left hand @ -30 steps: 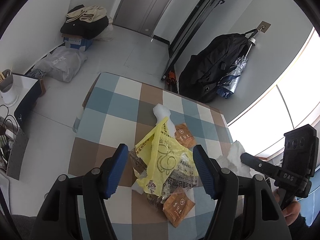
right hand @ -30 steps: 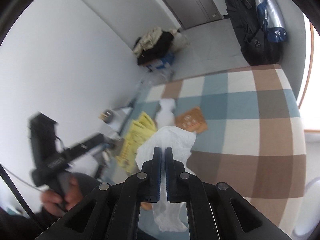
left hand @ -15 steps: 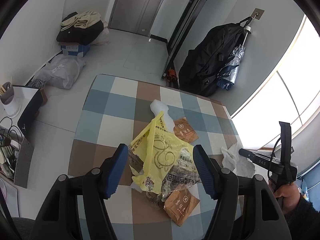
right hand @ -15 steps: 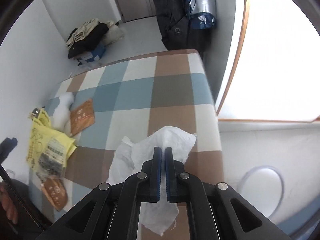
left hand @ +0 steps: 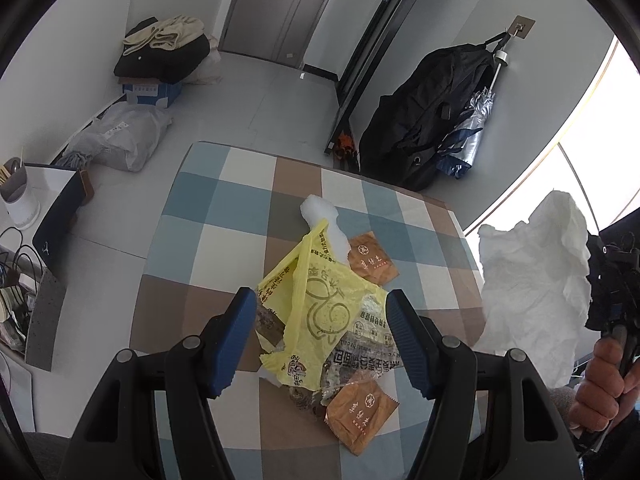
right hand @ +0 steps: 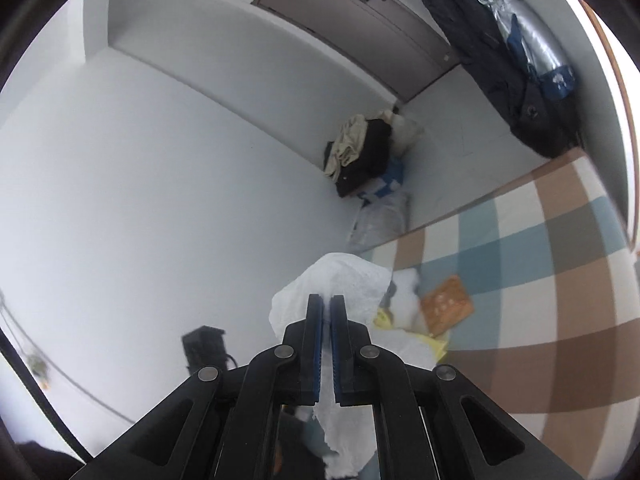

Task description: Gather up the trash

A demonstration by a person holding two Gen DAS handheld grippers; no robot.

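My right hand-held gripper [right hand: 326,312] is clamped shut on a crumpled white tissue [right hand: 340,280], its jaws pressed together with the paper pinched between them and the loose end hanging below. In the left wrist view the same tissue [left hand: 532,288] hangs in the air off the right edge of the bench [left hand: 200,232], clear of the checked cloth, with my right hand [left hand: 604,384] below it. My left hand-held gripper [left hand: 320,336] hovers with its jaws standing apart and nothing between the pads, poised above the heap of trash without touching it.

That heap lies just beyond the left fingers: a yellow plastic bag [left hand: 320,300] lying over a clear printed bread wrapper [left hand: 360,344], an orange sachet [left hand: 360,416] at the near side, a second orange sachet [left hand: 372,258] at the far side, and a white wad [left hand: 320,216] touching the bag's far end.

I judge the step in hand to be carrying the tissue off to wherever the trash is gathered. The next move calls for keeping the pinch firm, since the paper is light and limp, and finding the place to let it go. The left gripper would then have to come down on the bag or a sachet.

No bin shows in either view, so I cannot tell where the tissue should go. What lies under the yellow bag is hidden, the dark scrap beside the left finger is too unclear to name, and the right wrist view is soft with blur
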